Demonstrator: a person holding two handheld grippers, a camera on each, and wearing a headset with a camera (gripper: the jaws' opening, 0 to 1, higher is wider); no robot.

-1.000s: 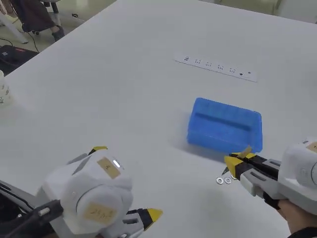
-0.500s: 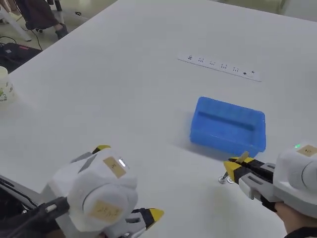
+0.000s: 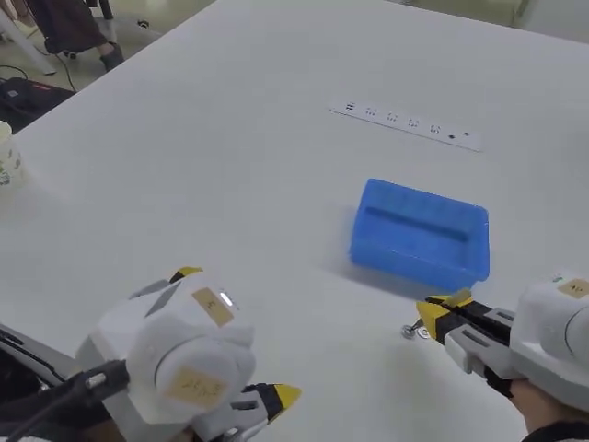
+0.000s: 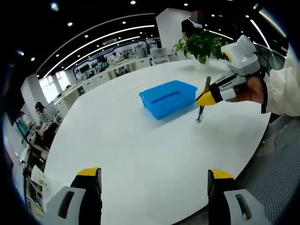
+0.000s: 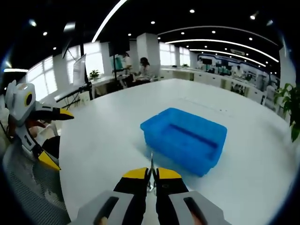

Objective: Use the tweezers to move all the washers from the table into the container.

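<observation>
Container point(image 3: 419, 238) blue — table point(image 3: 230, 175) white — washers point(image 3: 407, 331) silvery.

Tiny and tucked away
Washers point(image 3: 408, 331) too small to count; tweezers point(image 5: 151, 161) mostly hidden between the right gripper's point(image 5: 151, 174) jaws.

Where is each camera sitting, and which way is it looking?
Head view: on the headset, looking down at the white table, left gripper and right gripper.
Left gripper view: on that gripper, facing the right gripper; own open jaws below.
Right gripper view: on that gripper, facing along the thin metal tweezers; own jaws shut.
Shared: all three see the blue plastic container.
</observation>
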